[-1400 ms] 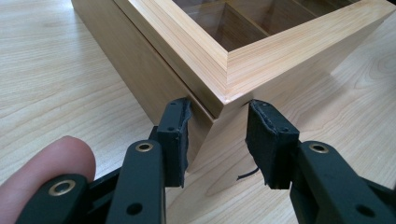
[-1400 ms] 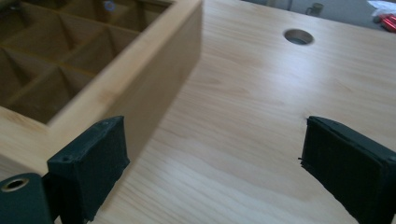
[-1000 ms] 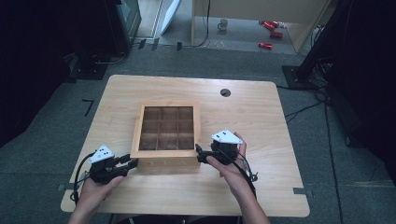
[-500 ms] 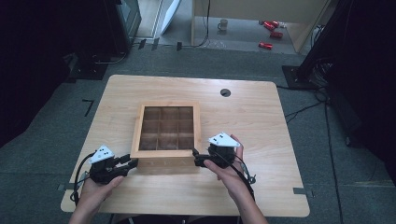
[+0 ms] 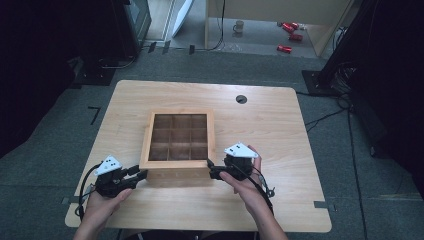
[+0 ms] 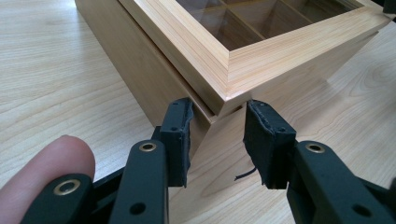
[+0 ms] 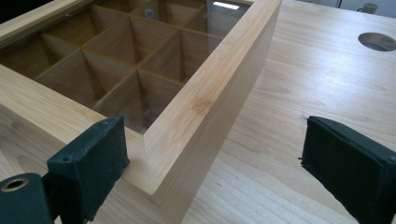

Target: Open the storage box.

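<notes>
A shallow wooden box (image 5: 177, 165) with a glass-paned lid and a grid of empty compartments sits mid-table. My left gripper (image 5: 142, 175) is at its near-left corner. In the left gripper view the left gripper (image 6: 217, 135) is open, its pads on either side of that corner of the box (image 6: 280, 51), level with the lid seam. My right gripper (image 5: 210, 170) is at the near-right corner. In the right gripper view the right gripper (image 7: 219, 158) is open wide, with the box (image 7: 210, 98) corner between the jaws, one pad over the front rim and the other out over the table.
The light wooden table (image 5: 260, 125) has a round cable hole (image 5: 241, 99) behind the box. Bare tabletop lies to the right and behind. On the floor beyond are red cans (image 5: 285, 48) and a mug (image 5: 239, 26).
My right gripper has shifted slightly left and nearer, bringing its jaws around the box's near-right corner. The left gripper and the box have stayed put.
</notes>
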Motion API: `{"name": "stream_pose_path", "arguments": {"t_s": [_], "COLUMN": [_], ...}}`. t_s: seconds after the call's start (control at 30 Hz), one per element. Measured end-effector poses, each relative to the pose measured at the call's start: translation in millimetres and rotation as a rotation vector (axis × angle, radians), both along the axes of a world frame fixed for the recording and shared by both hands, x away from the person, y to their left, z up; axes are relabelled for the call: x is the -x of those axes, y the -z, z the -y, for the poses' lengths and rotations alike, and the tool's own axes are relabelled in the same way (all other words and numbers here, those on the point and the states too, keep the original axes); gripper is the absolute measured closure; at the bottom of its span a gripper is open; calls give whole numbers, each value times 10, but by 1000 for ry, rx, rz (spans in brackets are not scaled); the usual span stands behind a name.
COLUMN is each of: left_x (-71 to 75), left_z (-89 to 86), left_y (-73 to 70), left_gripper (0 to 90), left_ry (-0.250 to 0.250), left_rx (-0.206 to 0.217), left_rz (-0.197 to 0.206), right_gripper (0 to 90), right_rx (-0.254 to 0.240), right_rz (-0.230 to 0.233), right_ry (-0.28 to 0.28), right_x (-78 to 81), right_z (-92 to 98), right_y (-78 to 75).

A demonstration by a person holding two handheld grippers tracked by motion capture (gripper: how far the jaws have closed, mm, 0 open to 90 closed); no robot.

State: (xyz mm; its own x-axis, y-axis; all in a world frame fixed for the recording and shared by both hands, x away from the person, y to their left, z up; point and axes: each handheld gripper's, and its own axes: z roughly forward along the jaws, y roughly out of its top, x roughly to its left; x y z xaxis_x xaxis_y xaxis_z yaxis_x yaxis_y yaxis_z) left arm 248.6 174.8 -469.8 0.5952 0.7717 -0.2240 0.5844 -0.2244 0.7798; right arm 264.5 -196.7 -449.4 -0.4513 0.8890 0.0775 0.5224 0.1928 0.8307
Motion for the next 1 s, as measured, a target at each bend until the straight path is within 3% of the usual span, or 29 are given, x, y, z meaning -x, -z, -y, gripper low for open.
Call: {"name": "stream_pose_path", "arguments": {"t_s": [0.43,0.73,1.0], "left_x": [21,20,15], "left_z": [16,26,20], "left_y": [-54,-91,-116], "left_gripper": [631,629,627], "left_ry": [-4,-3,-4], "left_rx": [-4,1,22], "left_rz": [26,39,43], "right_gripper": [67,68,68], "right_rx": [-54,-100,-66], "right_rz": [21,16,-6], "right_ry": [-52,-153,-132], "right_x": [36,94,72], "right_z": [27,-32,-81], "right_y": [-10,52,166]}}
